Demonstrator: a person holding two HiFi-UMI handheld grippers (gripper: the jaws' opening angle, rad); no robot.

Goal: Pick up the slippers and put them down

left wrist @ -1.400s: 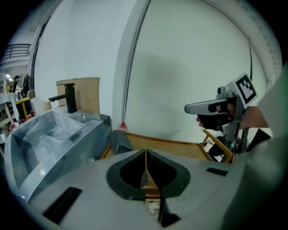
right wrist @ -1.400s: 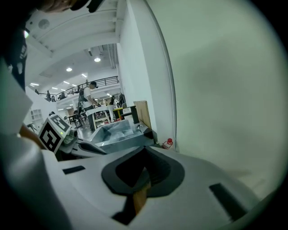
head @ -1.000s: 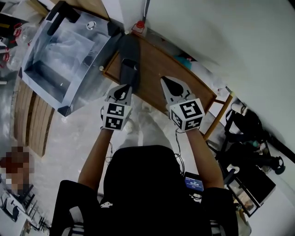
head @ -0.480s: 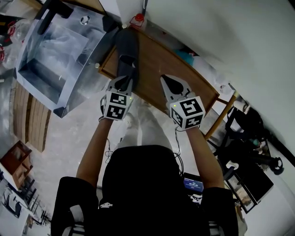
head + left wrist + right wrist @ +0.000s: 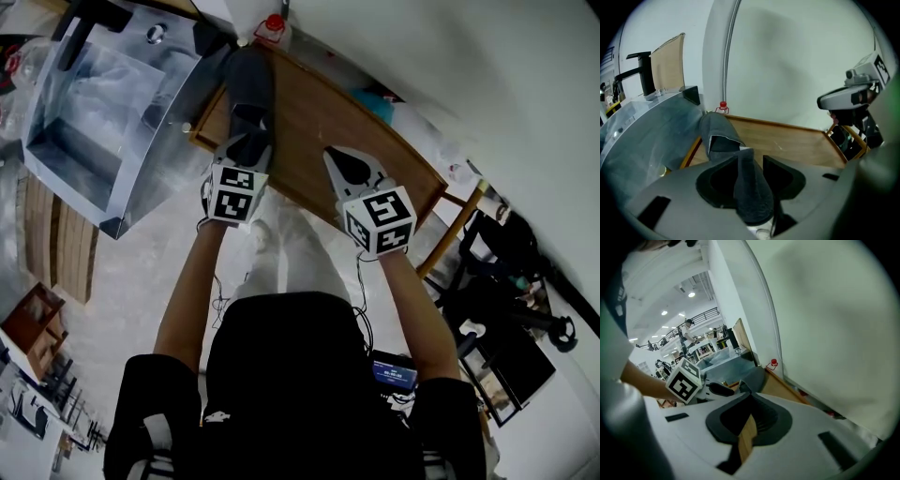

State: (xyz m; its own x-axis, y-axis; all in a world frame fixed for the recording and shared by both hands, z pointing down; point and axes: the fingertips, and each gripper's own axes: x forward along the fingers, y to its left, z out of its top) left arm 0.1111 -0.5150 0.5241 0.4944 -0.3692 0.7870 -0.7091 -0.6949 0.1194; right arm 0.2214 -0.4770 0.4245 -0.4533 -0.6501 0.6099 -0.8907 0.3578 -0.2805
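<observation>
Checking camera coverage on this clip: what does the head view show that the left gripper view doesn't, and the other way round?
Head view only: the person's arms and black top, plus the floor beside the table.
Left gripper view only: the left tool seen along its jaws, which have just been opening and stand apart on either side of the grey slipper at its heel.
Both: the slipper lying on the wooden table, the clear plastic box, the red-capped item at the far corner, and the right tool.

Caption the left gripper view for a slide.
Left gripper, jaws just opened, slipper between them, on the table.
</observation>
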